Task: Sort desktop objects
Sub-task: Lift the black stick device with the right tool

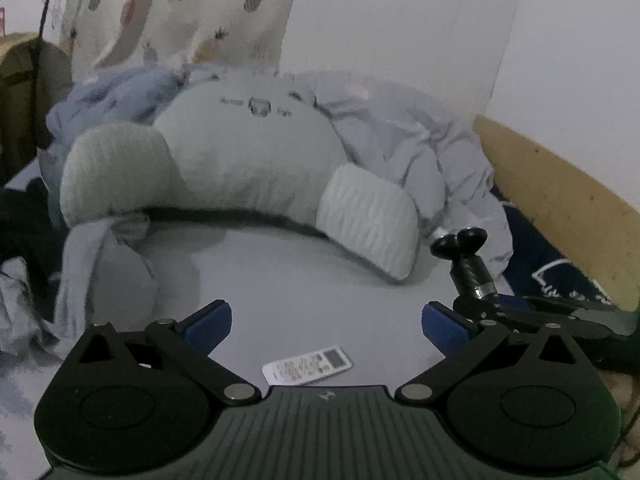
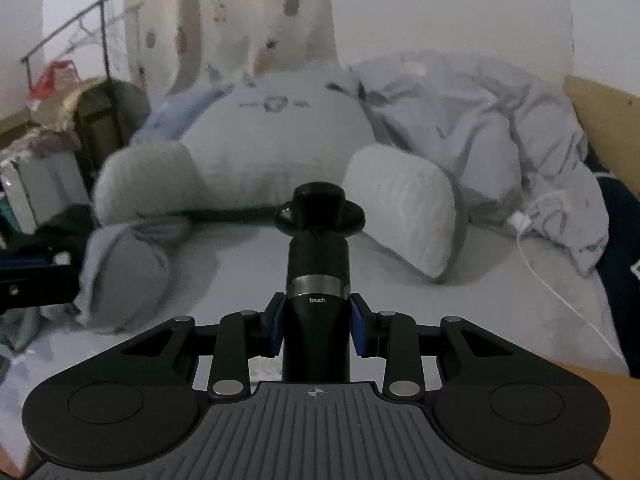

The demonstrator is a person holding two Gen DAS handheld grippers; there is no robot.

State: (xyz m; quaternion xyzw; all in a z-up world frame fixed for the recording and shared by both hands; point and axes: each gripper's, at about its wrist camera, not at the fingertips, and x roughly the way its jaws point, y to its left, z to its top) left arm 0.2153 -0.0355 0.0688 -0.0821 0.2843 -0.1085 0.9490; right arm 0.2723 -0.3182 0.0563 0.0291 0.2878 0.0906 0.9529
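Observation:
My right gripper (image 2: 317, 326) is shut on a black folded umbrella (image 2: 318, 256), gripping its handle marked "touch" and holding it above the bed. The umbrella (image 1: 466, 258) and the right gripper also show at the right of the left wrist view. My left gripper (image 1: 326, 320) is open and empty, above the grey bed sheet (image 1: 304, 280). A white remote control (image 1: 307, 365) lies on the sheet just below and between its blue-padded fingers (image 1: 208, 322).
A large grey backrest cushion (image 1: 236, 156) with two arm pads sits at the bed's head, with a crumpled blue-grey duvet (image 2: 480, 120) behind. A white charger and cable (image 2: 528, 248) lie at right. A wooden bed frame (image 1: 560, 184) runs along the right. Clutter and dark clothes lie at left.

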